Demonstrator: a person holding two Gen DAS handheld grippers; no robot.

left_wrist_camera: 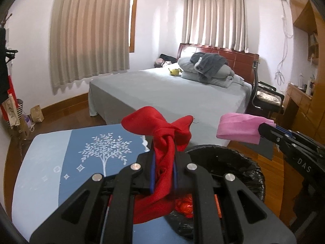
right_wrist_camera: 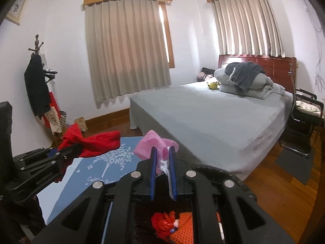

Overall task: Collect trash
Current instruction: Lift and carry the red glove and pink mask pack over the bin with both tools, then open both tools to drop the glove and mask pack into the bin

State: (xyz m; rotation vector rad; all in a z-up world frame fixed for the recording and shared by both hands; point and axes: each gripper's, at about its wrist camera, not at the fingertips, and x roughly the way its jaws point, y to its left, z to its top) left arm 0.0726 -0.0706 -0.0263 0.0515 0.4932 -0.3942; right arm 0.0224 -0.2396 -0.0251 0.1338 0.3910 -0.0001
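Note:
My left gripper [left_wrist_camera: 164, 152] is shut on a knotted red cloth [left_wrist_camera: 162, 134] and holds it above the rim of a bin lined with a black bag [left_wrist_camera: 239, 162]. My right gripper [right_wrist_camera: 162, 152] is shut on a pink cloth [right_wrist_camera: 151, 144] over the same bin [right_wrist_camera: 241, 181]. In the left wrist view the right gripper [left_wrist_camera: 264, 129] comes in from the right with the pink cloth [left_wrist_camera: 237, 129]. In the right wrist view the left gripper [right_wrist_camera: 67, 149] holds the red cloth [right_wrist_camera: 95, 142] at the left. Red and orange trash [right_wrist_camera: 172, 225] lies inside the bin.
A blue table top with a white tree print [left_wrist_camera: 67, 162] lies left of the bin. A grey bed [left_wrist_camera: 172, 93] stands beyond, with bedding piled at its head. A black chair [left_wrist_camera: 266, 99] and wooden desk stand right. A coat stand [right_wrist_camera: 38, 85] stands left.

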